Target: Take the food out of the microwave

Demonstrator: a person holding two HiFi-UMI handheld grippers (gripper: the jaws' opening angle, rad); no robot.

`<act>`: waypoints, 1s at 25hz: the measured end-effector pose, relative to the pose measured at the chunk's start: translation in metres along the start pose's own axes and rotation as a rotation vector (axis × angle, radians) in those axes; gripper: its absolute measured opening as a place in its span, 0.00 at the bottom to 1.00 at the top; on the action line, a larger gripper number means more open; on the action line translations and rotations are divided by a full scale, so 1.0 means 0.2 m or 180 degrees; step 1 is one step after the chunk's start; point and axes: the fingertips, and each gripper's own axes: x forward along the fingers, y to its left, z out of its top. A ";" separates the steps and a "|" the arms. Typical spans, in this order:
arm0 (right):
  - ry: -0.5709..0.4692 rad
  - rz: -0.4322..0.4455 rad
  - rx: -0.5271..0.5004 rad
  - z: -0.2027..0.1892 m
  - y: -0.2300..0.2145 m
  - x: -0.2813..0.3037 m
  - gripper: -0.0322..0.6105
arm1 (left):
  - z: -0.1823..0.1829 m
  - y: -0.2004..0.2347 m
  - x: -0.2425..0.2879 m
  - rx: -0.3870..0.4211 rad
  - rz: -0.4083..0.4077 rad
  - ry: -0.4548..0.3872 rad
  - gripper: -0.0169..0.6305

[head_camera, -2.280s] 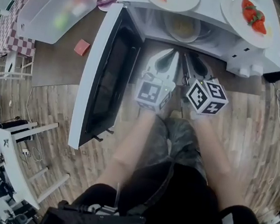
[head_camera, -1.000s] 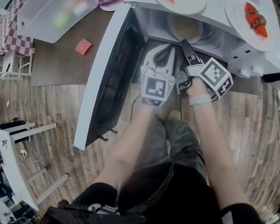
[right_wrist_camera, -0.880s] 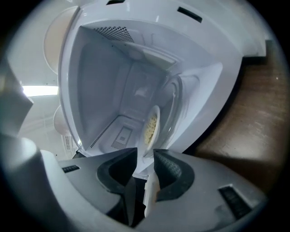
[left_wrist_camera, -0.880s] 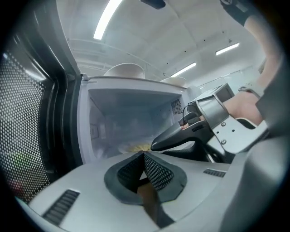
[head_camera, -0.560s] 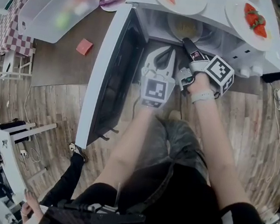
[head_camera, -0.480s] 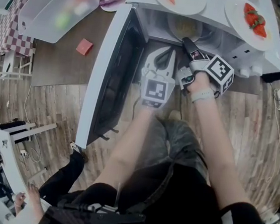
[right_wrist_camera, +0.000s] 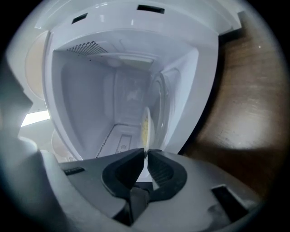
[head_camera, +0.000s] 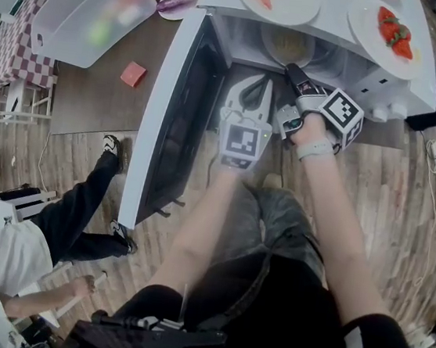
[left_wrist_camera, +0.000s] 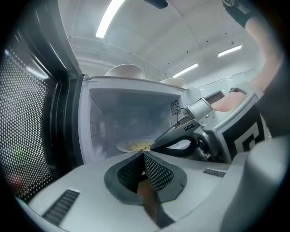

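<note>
The microwave point(head_camera: 330, 29) stands open, with its door point(head_camera: 170, 116) swung out to the left. Inside it, on the floor of the chamber, lies a pale plate point(head_camera: 285, 45) with a small heap of yellow food point(left_wrist_camera: 137, 146). This is the thing to take out.

The right hand-held gripper point(right_wrist_camera: 146, 156) reaches into the mouth of the microwave. Its jaws have just been closing, and now they stand narrow, with the near rim of the plate pinched between the pads. The left hand-held gripper point(left_wrist_camera: 143, 154) waits just in front of the microwave, beside the right one, with its jaws fully together and nothing in them.

I judge the plate to be stiff and rather fragile, with a smooth and thin rim, so it may slip under the pads. It is held at one point of the rim only, so the far side will probably want to drop once the plate leaves the floor of the microwave. The food looks loose and can slide off if the plate tilts. The near rim is a good place to hold, but a second hold from the left side of the rim seems safer to me.
</note>
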 end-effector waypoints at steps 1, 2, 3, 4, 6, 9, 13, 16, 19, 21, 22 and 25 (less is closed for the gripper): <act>-0.0003 -0.0012 0.0000 0.00 -0.01 -0.01 0.09 | 0.00 0.00 0.00 -0.0004 0.0003 0.0002 0.03; -0.0005 -0.0017 0.0000 0.00 -0.01 -0.01 0.09 | 0.00 0.00 0.00 -0.0013 0.0009 0.0000 0.03; -0.0003 -0.0003 0.0013 0.00 -0.01 -0.01 0.09 | 0.00 0.00 0.00 -0.0022 0.0016 0.0001 0.03; 0.0001 0.0018 0.0033 -0.01 0.00 -0.02 0.08 | 0.00 0.01 0.00 -0.0030 0.0021 0.0010 0.03; 0.0012 0.0025 0.0045 -0.02 0.00 -0.03 0.08 | -0.02 0.01 0.01 -0.0059 0.0015 0.0055 0.03; 0.0037 0.0065 0.0055 -0.03 0.00 -0.05 0.08 | -0.03 0.02 0.03 -0.0254 -0.0017 0.0122 0.03; 0.0069 0.0100 0.0027 -0.04 0.01 -0.08 0.08 | -0.03 0.03 0.05 -0.0560 -0.0051 0.0209 0.11; 0.0104 0.0104 -0.0033 -0.05 0.01 -0.11 0.08 | -0.04 0.02 0.07 -0.0746 -0.0095 0.0256 0.11; 0.0132 0.0150 -0.0027 -0.06 0.02 -0.12 0.08 | -0.05 0.00 0.08 -0.1152 -0.0176 0.0292 0.16; 0.0150 0.0174 -0.0024 -0.07 0.02 -0.14 0.08 | -0.05 0.00 0.08 -0.1392 -0.0240 0.0349 0.25; 0.0158 0.0177 -0.0034 -0.07 0.02 -0.14 0.08 | -0.05 -0.01 0.08 -0.1473 -0.0268 0.0367 0.28; 0.0180 0.0180 -0.0080 -0.06 0.01 -0.15 0.08 | -0.05 -0.02 0.09 -0.1716 -0.0337 0.0383 0.33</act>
